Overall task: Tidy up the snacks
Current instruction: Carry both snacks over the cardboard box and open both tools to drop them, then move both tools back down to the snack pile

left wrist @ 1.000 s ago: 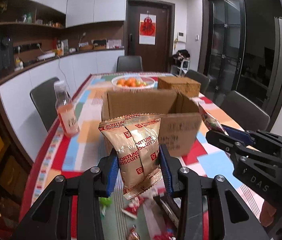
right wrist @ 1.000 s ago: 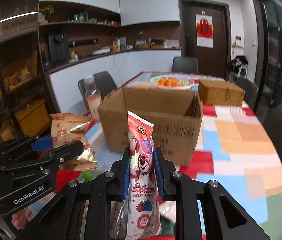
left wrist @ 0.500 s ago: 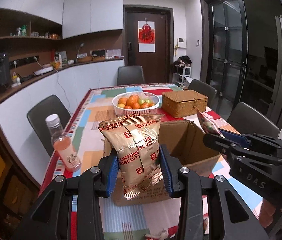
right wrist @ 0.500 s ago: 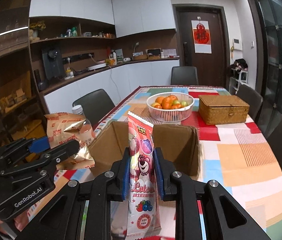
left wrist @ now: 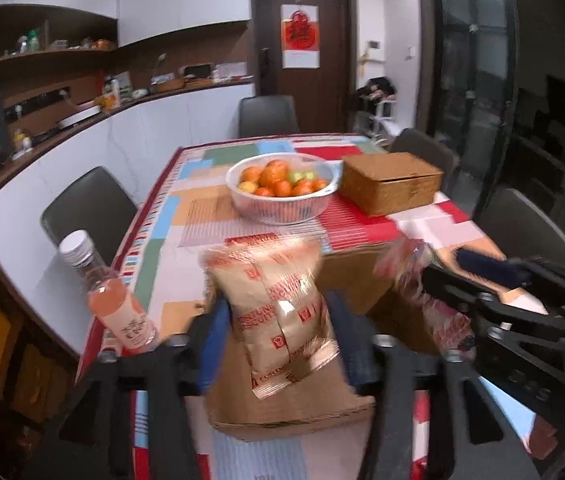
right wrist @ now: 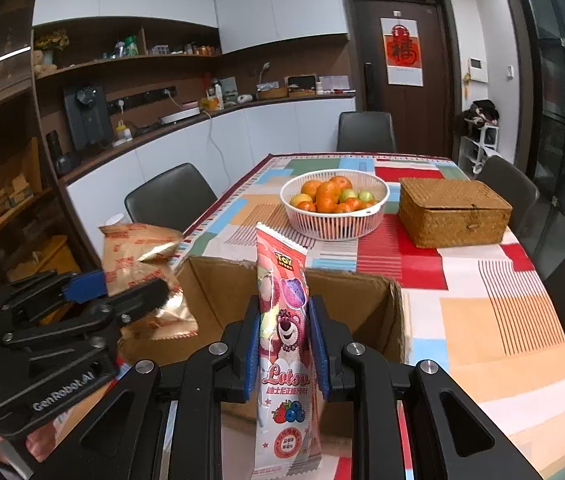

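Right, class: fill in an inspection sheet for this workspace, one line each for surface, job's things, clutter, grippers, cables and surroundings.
Surface: table with patchwork cloth.
Job's things: open cardboard box; gold biscuit bag; pink snack packet.
Clutter: fruit basket, wicker box, drink bottle.
Grippers: left gripper shut on biscuit bag; right gripper shut on snack packet.
Cables: one hanging at the counter.
Surroundings: chairs, shelves, door.

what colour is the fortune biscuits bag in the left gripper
Gold-tan with red print; the fortune biscuits bag in the left gripper shows best, unblurred, in the right wrist view.
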The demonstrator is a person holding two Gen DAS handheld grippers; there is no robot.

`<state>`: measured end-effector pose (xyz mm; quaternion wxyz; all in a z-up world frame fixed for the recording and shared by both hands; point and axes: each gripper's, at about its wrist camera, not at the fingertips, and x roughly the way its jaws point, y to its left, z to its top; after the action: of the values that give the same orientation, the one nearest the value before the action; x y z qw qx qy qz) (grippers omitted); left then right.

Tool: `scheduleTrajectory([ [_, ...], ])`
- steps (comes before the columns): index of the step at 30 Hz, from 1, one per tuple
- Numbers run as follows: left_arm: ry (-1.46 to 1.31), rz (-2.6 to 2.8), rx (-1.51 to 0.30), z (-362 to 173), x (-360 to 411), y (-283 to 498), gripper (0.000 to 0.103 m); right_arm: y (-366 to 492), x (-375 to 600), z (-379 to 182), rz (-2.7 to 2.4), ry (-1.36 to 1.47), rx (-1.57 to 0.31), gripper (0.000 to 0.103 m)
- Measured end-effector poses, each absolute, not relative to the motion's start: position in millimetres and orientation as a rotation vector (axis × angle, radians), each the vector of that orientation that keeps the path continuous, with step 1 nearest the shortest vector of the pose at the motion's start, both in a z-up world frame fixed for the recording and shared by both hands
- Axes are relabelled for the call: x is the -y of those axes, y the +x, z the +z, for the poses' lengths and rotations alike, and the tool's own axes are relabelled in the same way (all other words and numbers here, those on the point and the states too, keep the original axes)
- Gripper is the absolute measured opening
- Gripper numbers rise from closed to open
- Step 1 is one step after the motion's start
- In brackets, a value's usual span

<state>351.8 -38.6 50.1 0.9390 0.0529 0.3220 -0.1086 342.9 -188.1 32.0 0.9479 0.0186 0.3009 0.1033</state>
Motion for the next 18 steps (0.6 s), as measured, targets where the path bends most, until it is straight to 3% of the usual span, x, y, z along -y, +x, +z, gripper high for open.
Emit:
scheduleTrajectory([
  [2, 0.108, -0.21, -0.636, 51, 35, 345, 0.062, 346, 189, 32, 0.174, 0.028, -0.619, 0.052],
  [3, 0.11, -0.207, -0.632, 51, 34, 343, 0.064, 343, 190, 33, 0.157, 0.03, -0.604, 0.054],
  [18, 0.128, -0.264, -0.585, 56, 32, 264, 0.069, 273, 193, 37, 0.14, 0.002, -0.556, 0.064],
])
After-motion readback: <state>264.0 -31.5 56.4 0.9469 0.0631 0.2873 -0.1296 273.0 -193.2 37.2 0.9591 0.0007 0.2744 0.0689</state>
